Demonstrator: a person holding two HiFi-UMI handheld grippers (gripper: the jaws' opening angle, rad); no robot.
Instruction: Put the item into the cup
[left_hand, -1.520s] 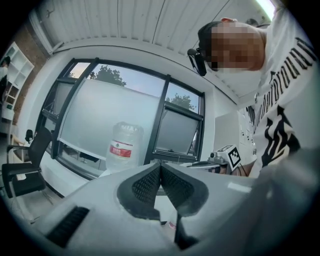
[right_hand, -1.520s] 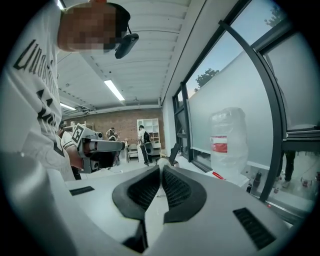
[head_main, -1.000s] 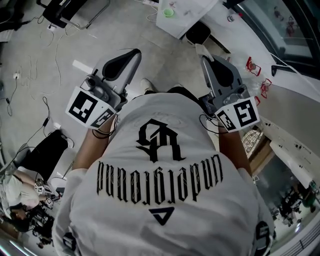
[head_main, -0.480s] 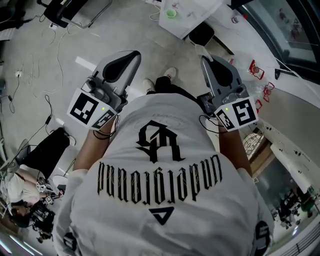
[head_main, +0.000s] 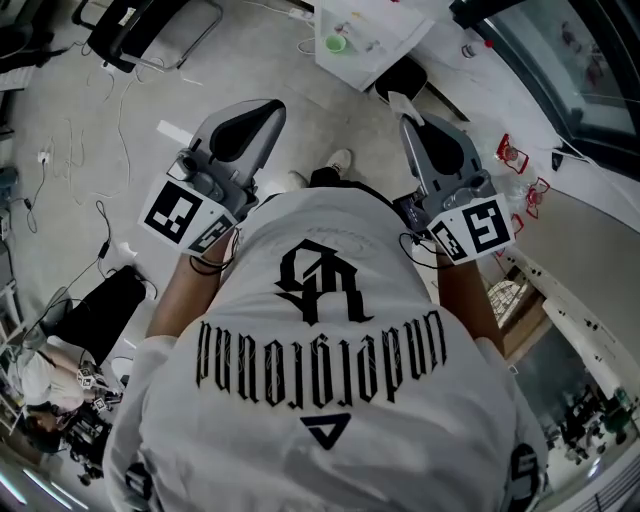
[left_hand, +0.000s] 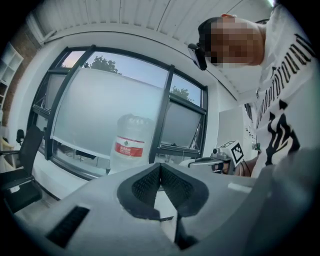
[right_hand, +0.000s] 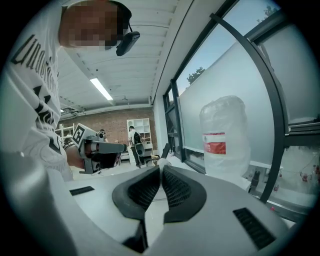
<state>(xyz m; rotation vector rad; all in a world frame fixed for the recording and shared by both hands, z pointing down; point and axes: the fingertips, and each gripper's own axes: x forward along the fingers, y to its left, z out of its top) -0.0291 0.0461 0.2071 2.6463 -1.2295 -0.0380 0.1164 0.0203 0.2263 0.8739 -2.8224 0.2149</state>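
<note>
In the head view I hold both grippers up in front of my chest, above the floor. My left gripper (head_main: 270, 104) is shut with nothing between its ribbed pads (left_hand: 150, 182). My right gripper (head_main: 405, 115) is shut on a small white item (head_main: 397, 99) that sticks out past its tip, also seen as a white scrap (right_hand: 160, 161) in the right gripper view. A small green cup (head_main: 337, 44) stands on a white table (head_main: 395, 28) far ahead, well apart from both grippers.
A black seat (head_main: 402, 68) is beside the table. Cables (head_main: 110, 110) trail over the grey floor and a black bag (head_main: 95, 300) lies at left. Red-edged objects (head_main: 508, 140) sit on the white ledge at right. A large water bottle (left_hand: 131, 142) stands by the windows.
The floor, table and green cup have slid a little lower in the head view and a shoe has come into sight. Both grippers keep the same pose and stay shut.
</note>
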